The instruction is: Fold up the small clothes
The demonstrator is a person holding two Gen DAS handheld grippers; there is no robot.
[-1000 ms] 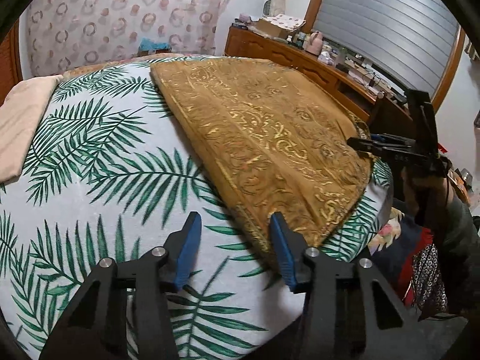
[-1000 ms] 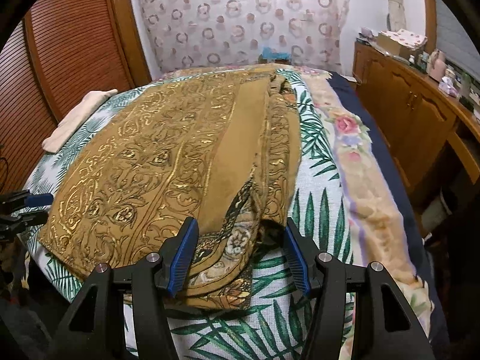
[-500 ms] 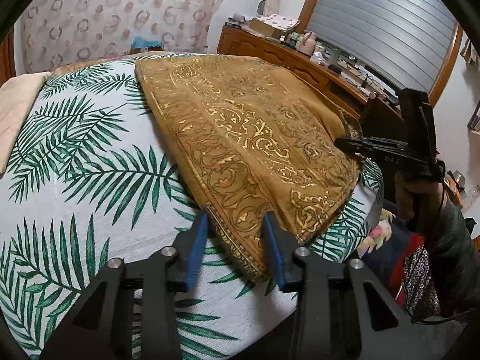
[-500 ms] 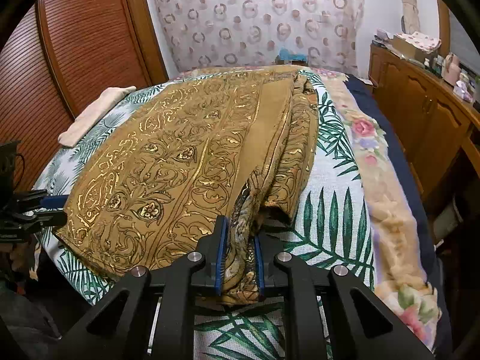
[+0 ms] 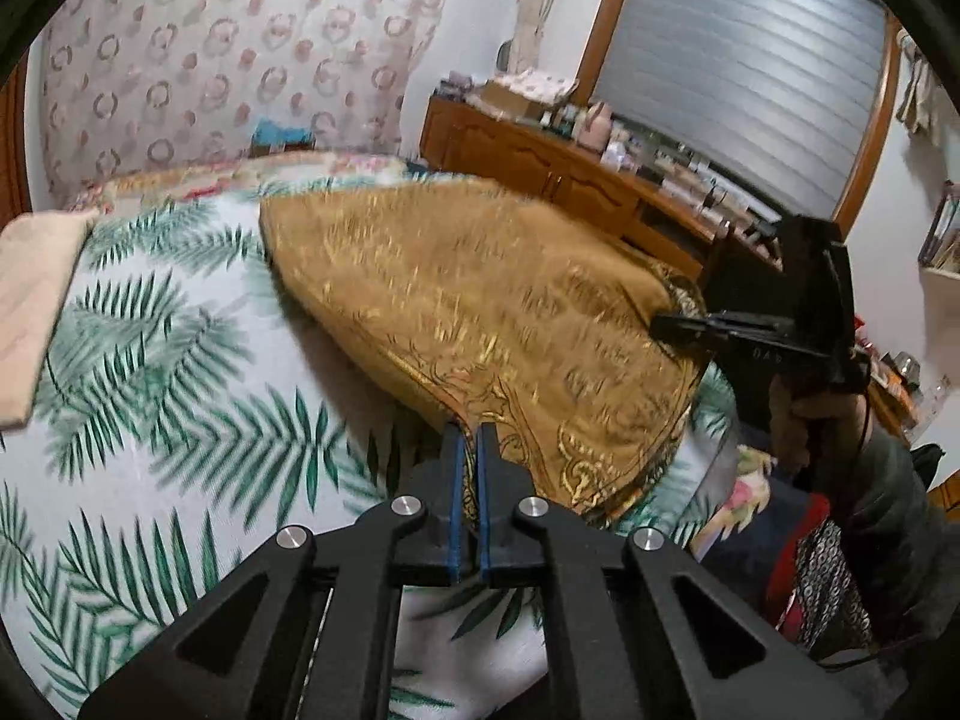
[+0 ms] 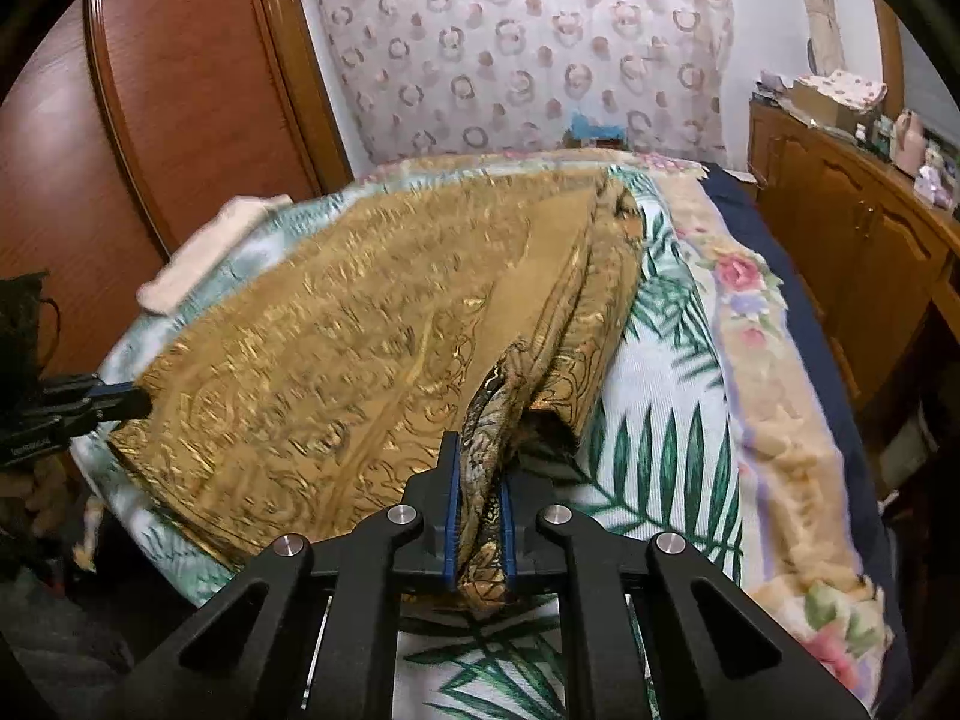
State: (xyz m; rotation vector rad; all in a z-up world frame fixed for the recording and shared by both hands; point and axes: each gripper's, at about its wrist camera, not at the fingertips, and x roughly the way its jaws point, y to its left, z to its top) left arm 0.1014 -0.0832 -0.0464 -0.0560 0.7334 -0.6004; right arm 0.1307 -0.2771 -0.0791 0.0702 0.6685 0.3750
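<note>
A golden-brown garment with gold scroll pattern (image 5: pixel 480 312) lies spread on the palm-leaf bedspread (image 5: pixel 168 408); it also shows in the right wrist view (image 6: pixel 336 360). My left gripper (image 5: pixel 470 438) is shut on the garment's near left hem corner and lifts it off the bed. My right gripper (image 6: pixel 478 456) is shut on the bunched near right hem corner, raised above the bed. Each gripper shows in the other's view, the right one (image 5: pixel 678 324) and the left one (image 6: pixel 129 399), both at the hem.
A folded beige cloth (image 5: pixel 30 306) lies at the bed's left side. A floral blanket (image 6: pixel 774 396) runs along the bed's right edge. A wooden dresser with clutter (image 5: pixel 600 180) stands to the right, a wooden wardrobe (image 6: pixel 180 108) to the left.
Both grippers went from open to shut on the garment's near hem corners. The hem now rises off the bed, and both views are blurred by motion.
</note>
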